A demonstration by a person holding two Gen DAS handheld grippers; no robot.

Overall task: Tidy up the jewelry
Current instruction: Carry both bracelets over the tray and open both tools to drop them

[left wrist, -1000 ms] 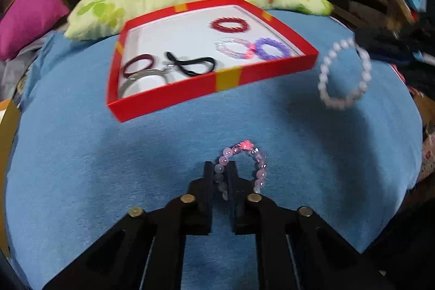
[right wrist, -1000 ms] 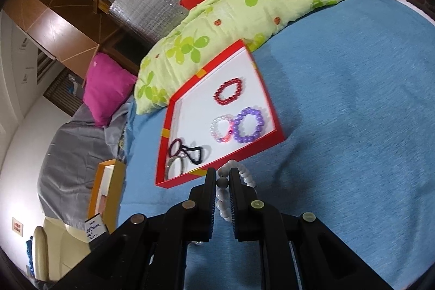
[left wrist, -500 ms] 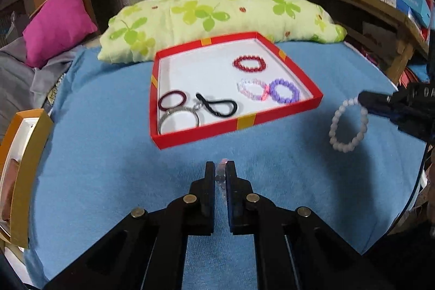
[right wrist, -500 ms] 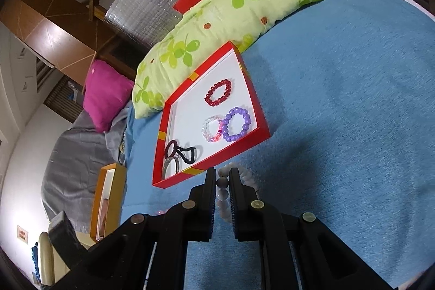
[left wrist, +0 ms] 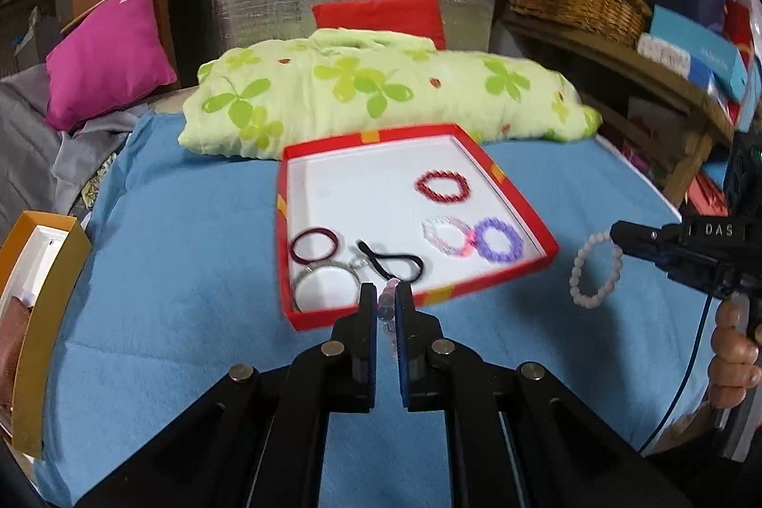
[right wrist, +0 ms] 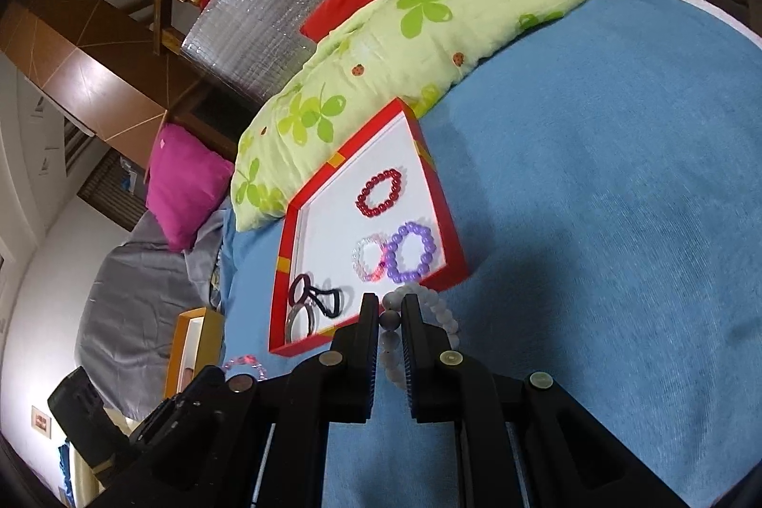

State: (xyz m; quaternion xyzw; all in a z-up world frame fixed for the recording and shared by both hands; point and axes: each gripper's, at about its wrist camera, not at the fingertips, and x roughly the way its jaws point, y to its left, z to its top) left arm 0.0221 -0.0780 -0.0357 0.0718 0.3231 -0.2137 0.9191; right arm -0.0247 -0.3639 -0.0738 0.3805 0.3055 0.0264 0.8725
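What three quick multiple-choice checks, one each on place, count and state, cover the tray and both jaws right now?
1. Where does the purple bead bracelet lie?
A. on the blue cover
B. in the red tray
C. on the pillow

2. How many beaded bracelets lie in the tray?
A. one
B. five
C. three

3. What does the right gripper hold?
A. white bead bracelet
B. nothing
C. black hair tie

Key: 1 B, it rests on the tray's white floor. 2 C, red, pink-clear and purple. 3 A, jaws pinch its beads.

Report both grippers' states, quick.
Left gripper: shut on the pink bead bracelet.
Right gripper: shut on the white bead bracelet.
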